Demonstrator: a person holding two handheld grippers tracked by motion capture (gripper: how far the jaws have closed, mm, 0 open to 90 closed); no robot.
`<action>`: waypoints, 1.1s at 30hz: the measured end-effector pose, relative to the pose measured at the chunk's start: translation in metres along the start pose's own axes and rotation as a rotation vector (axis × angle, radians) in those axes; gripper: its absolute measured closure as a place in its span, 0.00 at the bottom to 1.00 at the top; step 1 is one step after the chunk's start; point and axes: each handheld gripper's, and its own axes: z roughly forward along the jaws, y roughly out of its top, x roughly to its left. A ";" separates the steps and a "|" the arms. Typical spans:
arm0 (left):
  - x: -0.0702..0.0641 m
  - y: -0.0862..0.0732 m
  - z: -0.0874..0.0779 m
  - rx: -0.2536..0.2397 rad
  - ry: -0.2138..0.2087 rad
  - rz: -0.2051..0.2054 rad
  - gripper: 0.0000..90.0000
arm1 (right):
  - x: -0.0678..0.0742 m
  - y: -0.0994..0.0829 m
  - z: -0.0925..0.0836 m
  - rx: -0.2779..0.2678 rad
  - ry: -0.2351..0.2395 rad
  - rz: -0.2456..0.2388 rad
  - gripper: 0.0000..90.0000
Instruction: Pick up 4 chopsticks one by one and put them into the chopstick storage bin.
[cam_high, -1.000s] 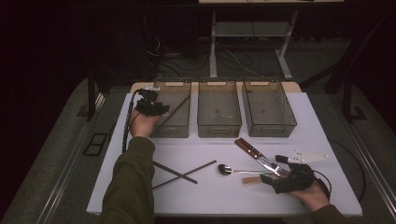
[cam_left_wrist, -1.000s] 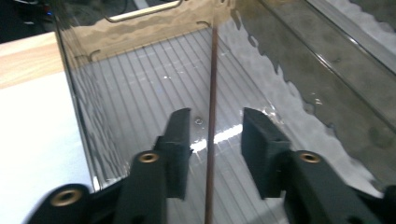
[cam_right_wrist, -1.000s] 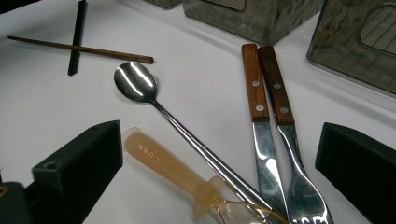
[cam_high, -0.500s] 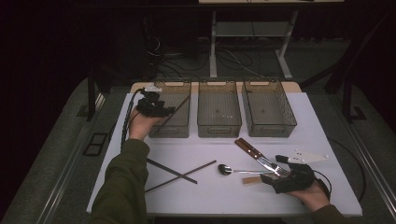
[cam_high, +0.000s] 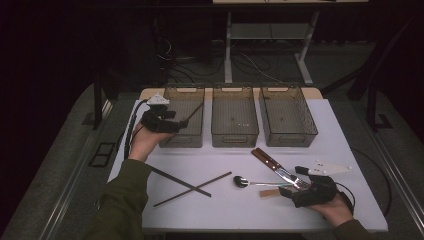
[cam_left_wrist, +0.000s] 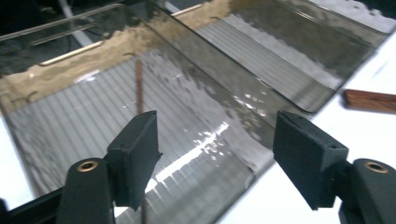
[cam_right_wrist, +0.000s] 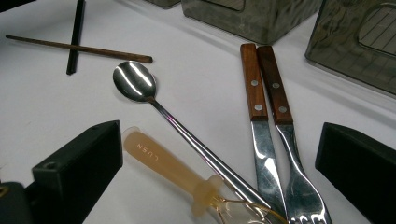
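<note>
Three clear smoky bins stand in a row at the far edge of the tabletop (cam_high: 350, 125). Just ahead of the left claw (cam_left_wrist: 215, 140), the left bin (cam_high: 182, 122) holds one brown chopstick (cam_left_wrist: 139, 91), lying along its ribbed floor and leaning up toward the rim; the middle bin (cam_high: 235, 117) and right bin (cam_high: 287, 115) look bare. The left claw's jaws have just been opening and stand wide apart, with nothing pressed between them and the chopstick below and beyond them.

Raised letters, seemingly "CUSN", show on the pale plastic handle (cam_right_wrist: 163, 163) lying between the right claw's (cam_right_wrist: 219, 186) jaws. Beside it lie a spoon (cam_right_wrist: 135, 81), a wood-handled knife (cam_right_wrist: 254, 93) and fork (cam_right_wrist: 280, 107). Two more chopsticks (cam_high: 185, 185) lie crossed farther out.

The left hand (cam_high: 142, 142) reaches forward over the bin's near left corner; the right hand (cam_high: 332, 210) rests low on the tabletop, its claw open.
</note>
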 end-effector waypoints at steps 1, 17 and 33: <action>-0.002 0.000 -0.002 0.009 -0.002 0.015 0.33 | 0.000 0.000 0.000 0.001 0.000 0.000 0.01; -0.045 -0.027 -0.016 0.000 -0.073 0.087 0.24 | 0.000 0.000 -0.001 -0.001 -0.002 0.002 0.01; -0.078 -0.074 -0.022 -0.004 -0.127 0.111 0.24 | -0.004 0.004 0.002 -0.033 0.081 -0.033 0.01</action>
